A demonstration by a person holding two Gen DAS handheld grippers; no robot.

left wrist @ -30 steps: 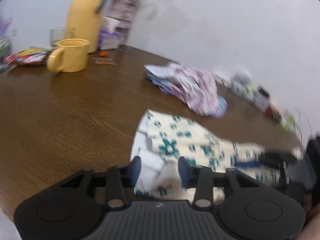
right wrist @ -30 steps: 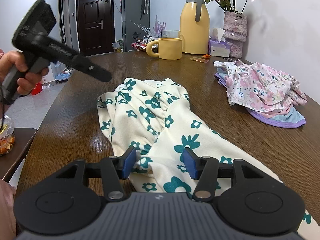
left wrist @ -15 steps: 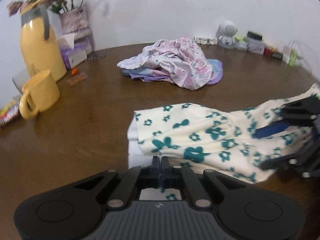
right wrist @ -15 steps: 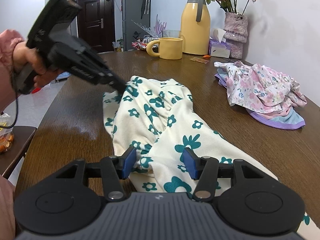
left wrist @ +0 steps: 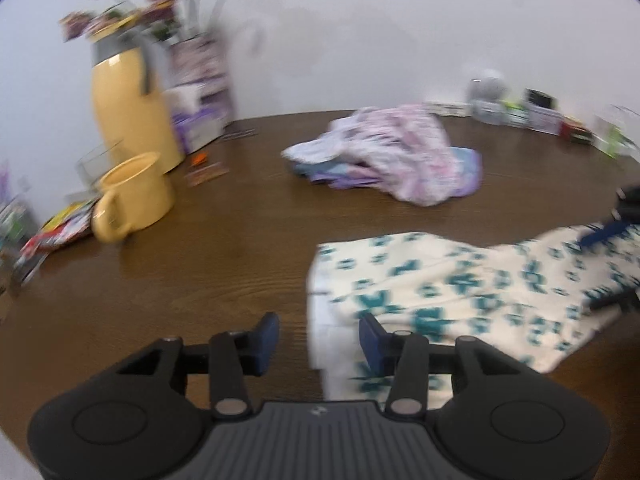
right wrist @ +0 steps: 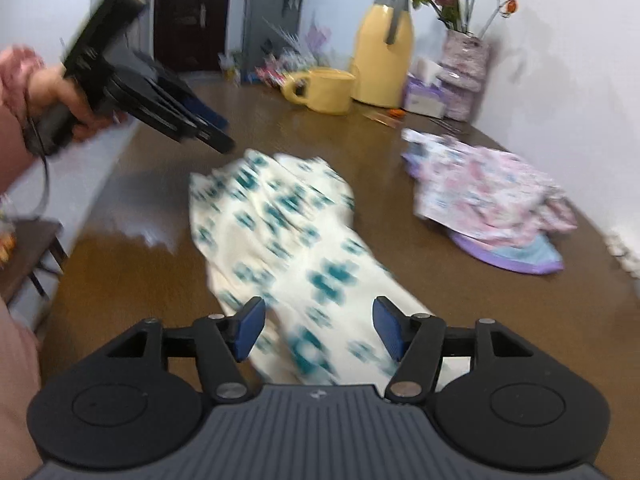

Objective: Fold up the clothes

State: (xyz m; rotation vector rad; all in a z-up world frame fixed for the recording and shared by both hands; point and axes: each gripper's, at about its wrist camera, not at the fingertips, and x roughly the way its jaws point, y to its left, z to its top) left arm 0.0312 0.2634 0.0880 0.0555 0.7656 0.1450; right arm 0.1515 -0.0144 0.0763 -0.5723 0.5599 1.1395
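Both held wide, gripping nothing: left gripper (left wrist: 319,338) hovering at the cream floral garment's (right wrist: 288,240) edge, right gripper (right wrist: 319,328) straddling it mid-table (left wrist: 200,260). Looking half-folded maybe, too blurry. Worth pinching one clean layer.

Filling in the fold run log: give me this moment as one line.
left tongs: open, off cloth | right tongs: open, above cloth | floral garment: flat on table, unheld | pink pile: untouched

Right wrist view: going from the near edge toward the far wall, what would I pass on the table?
Right gripper → cream garment with teal flowers → yellow mug → yellow thermos jug.
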